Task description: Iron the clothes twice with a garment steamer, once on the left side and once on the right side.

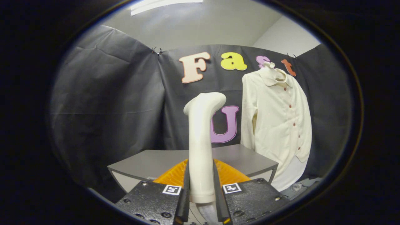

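Clamped between the gripper (201, 187) fingers stands an upright white plastic garment steamer (201, 137), unbranded. Beyond it sits a grey table (150, 162); the cream buttoned shirt (278, 125) hangs right, well apart.

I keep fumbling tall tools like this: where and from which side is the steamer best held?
Grip the steamer on its straight lower handle, from behind, one finger on each side. That part is narrow and even; the top bends into a wider head aimed at the shirt. The hand-held gripper is shut on it there, holding it upright.
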